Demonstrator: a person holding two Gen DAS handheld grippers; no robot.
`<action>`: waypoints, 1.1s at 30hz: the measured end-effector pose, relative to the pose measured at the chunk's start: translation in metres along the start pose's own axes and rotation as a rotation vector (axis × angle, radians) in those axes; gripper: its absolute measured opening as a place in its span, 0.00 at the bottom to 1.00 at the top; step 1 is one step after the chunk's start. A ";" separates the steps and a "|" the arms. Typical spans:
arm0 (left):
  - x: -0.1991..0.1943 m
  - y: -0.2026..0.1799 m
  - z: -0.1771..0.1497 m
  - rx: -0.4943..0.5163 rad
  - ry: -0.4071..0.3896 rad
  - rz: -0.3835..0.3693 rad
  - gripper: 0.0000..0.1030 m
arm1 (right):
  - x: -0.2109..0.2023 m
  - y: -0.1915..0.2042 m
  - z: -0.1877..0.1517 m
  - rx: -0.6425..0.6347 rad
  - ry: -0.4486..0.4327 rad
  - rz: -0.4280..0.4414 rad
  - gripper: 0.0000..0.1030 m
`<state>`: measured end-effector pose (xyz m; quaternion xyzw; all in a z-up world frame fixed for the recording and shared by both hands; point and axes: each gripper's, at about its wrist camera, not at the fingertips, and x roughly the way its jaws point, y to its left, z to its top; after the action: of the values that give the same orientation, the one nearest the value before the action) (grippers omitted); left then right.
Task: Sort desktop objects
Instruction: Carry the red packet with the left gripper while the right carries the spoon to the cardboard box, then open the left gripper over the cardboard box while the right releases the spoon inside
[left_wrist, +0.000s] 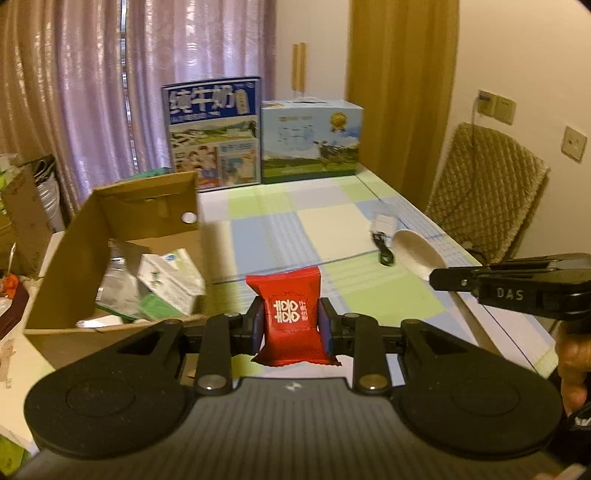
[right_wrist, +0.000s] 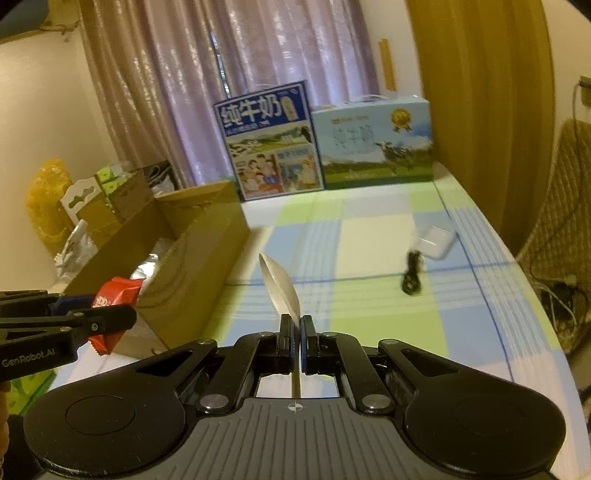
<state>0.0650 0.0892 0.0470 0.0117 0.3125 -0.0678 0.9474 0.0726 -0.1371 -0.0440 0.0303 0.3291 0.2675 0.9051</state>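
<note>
My left gripper (left_wrist: 291, 317) is shut on a red snack packet (left_wrist: 291, 314) with white characters, held above the table just right of the open cardboard box (left_wrist: 110, 229). In the right wrist view the same red packet (right_wrist: 114, 295) hangs in the left gripper (right_wrist: 107, 314) beside the cardboard box (right_wrist: 192, 266). My right gripper (right_wrist: 296, 325) is shut on the handle of a white spoon (right_wrist: 280, 288), its bowl pointing up and forward. In the left wrist view the spoon (left_wrist: 417, 251) sticks out past the right gripper (left_wrist: 443, 280) at the right edge.
The box holds small cartons and foil packets (left_wrist: 162, 284). A white charger (left_wrist: 384, 223) and a black cable (left_wrist: 384, 251) lie on the checked tablecloth (left_wrist: 314, 229). Two milk cartons (left_wrist: 214, 133) stand at the table's far end. A padded chair (left_wrist: 491, 192) is on the right.
</note>
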 end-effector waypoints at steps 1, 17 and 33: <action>-0.001 0.006 0.001 -0.007 -0.002 0.007 0.24 | 0.002 0.005 0.004 -0.008 -0.001 0.008 0.00; -0.016 0.112 0.023 -0.031 -0.002 0.136 0.24 | 0.056 0.107 0.072 -0.114 -0.004 0.181 0.00; 0.009 0.168 0.031 -0.049 0.017 0.141 0.24 | 0.114 0.165 0.090 -0.188 0.043 0.204 0.00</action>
<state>0.1128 0.2524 0.0631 0.0109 0.3207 0.0069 0.9471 0.1246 0.0722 -0.0015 -0.0270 0.3169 0.3884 0.8648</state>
